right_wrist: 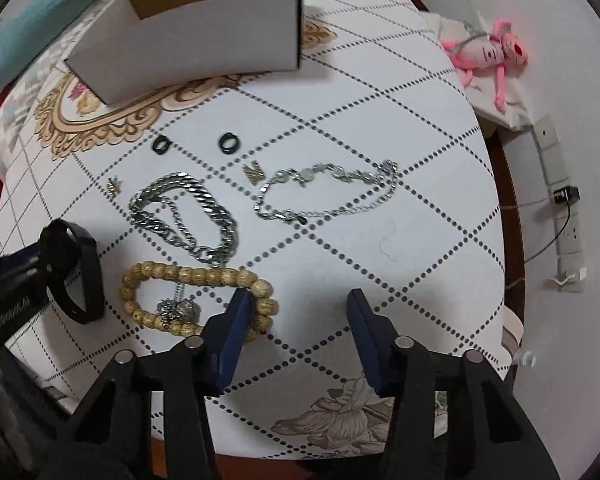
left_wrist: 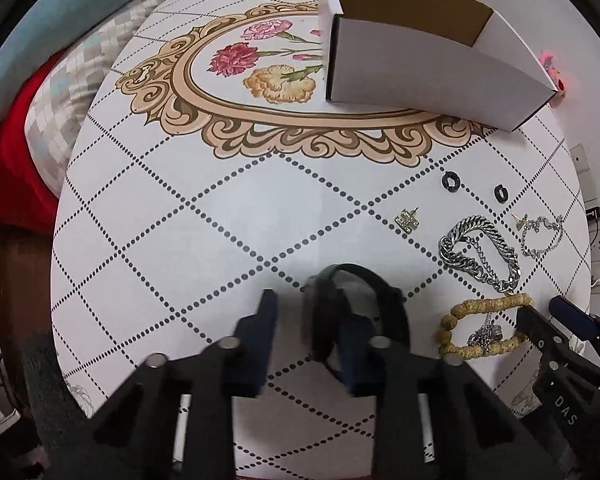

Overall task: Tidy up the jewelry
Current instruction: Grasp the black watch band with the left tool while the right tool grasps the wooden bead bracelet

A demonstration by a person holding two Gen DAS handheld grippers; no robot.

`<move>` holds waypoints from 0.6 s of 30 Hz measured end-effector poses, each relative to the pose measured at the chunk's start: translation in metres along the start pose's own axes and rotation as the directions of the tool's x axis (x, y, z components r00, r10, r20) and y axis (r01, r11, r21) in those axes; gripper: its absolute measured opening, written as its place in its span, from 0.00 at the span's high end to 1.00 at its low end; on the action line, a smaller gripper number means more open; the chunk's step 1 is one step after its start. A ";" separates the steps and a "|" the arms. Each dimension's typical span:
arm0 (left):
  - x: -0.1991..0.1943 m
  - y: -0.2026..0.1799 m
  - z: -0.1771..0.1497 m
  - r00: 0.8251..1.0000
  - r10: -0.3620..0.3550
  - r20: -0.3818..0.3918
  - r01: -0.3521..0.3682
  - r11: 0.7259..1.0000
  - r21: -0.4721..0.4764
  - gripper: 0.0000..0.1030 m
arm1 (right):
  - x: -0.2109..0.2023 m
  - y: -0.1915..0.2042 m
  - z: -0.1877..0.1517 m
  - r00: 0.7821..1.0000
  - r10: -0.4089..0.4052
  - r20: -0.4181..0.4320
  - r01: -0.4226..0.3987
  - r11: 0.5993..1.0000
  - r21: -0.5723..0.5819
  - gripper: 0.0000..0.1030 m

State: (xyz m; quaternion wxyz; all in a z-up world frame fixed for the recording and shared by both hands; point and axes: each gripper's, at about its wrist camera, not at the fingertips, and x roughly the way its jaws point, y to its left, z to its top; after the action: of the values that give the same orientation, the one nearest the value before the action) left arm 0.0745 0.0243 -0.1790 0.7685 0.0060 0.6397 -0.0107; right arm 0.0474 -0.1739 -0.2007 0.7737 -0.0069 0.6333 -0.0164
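We look from the left wrist forward along the left gripper [left_wrist: 312,316], low and close over the patterned tablecloth [left_wrist: 180,240], facing the white cardboard box [left_wrist: 428,68] at the far side; the right gripper [left_wrist: 540,312] enters at our lower right edge; from the right wrist we look along the right gripper [right_wrist: 300,300], also low and near, toward the same box [right_wrist: 204,48], with the left gripper [right_wrist: 52,256] at our left edge; both views share the wooden bead bracelet [left_wrist: 484,328] [right_wrist: 204,276], the thick silver chain [left_wrist: 480,252] [right_wrist: 184,220] and the two black rings [left_wrist: 452,181] [right_wrist: 162,145].
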 end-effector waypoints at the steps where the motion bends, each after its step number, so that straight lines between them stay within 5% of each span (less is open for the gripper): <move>1: 0.000 0.001 0.000 1.000 0.004 0.004 -0.004 1.000 0.006 0.90 | -0.001 0.001 -0.001 1.000 0.000 0.008 0.000 1.000 0.000 0.54; 4: -0.001 0.003 -0.002 1.000 0.004 0.013 -0.004 1.000 0.014 0.90 | -0.005 0.006 -0.003 0.999 0.006 0.035 -0.006 1.000 -0.012 0.64; 7: -0.002 0.005 -0.005 1.000 0.006 0.021 -0.007 1.000 0.021 0.90 | -0.009 0.014 -0.007 0.998 0.004 0.064 -0.002 1.000 -0.024 0.91; 18: -0.040 0.001 -0.021 0.997 -0.027 0.072 0.024 0.999 0.033 0.91 | -0.048 -0.015 -0.002 0.975 0.179 0.130 -0.193 0.976 0.102 0.91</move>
State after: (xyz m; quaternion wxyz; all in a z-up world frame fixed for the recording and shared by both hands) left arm 0.0463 0.0265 -0.1432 0.7908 0.0098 0.6111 -0.0310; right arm 0.0358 -0.1872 -0.1540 0.8076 0.0955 0.5815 0.0206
